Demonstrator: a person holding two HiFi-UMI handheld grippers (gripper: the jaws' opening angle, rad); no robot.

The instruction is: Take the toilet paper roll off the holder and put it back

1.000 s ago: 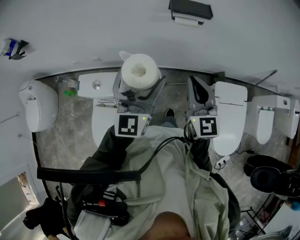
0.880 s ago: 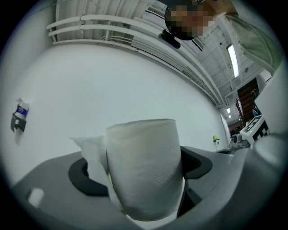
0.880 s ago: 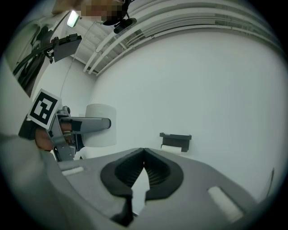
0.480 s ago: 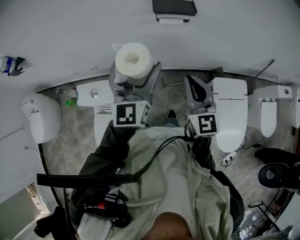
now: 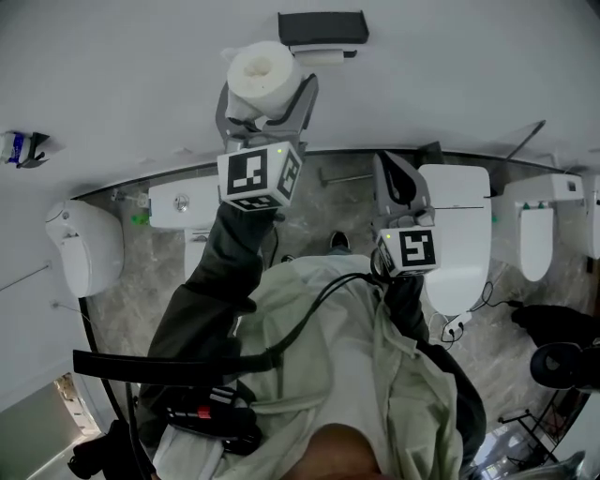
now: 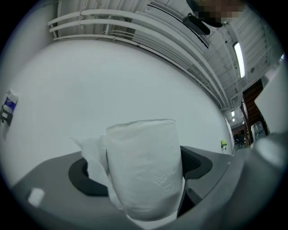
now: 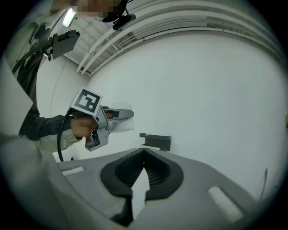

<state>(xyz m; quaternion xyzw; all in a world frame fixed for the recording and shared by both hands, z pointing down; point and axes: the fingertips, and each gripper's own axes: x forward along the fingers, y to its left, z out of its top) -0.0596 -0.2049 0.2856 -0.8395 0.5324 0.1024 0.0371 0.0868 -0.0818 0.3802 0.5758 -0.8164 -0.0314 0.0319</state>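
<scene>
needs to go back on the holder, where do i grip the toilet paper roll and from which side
Grip the toilet paper roll across its curved outer wall, coming in from the side, so the core hole at its end stays free. The left gripper is shut on it that way.

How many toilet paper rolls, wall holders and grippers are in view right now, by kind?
toilet paper roll: 1
wall holder: 1
grippers: 2 (left gripper, right gripper)
Total: 4
</scene>
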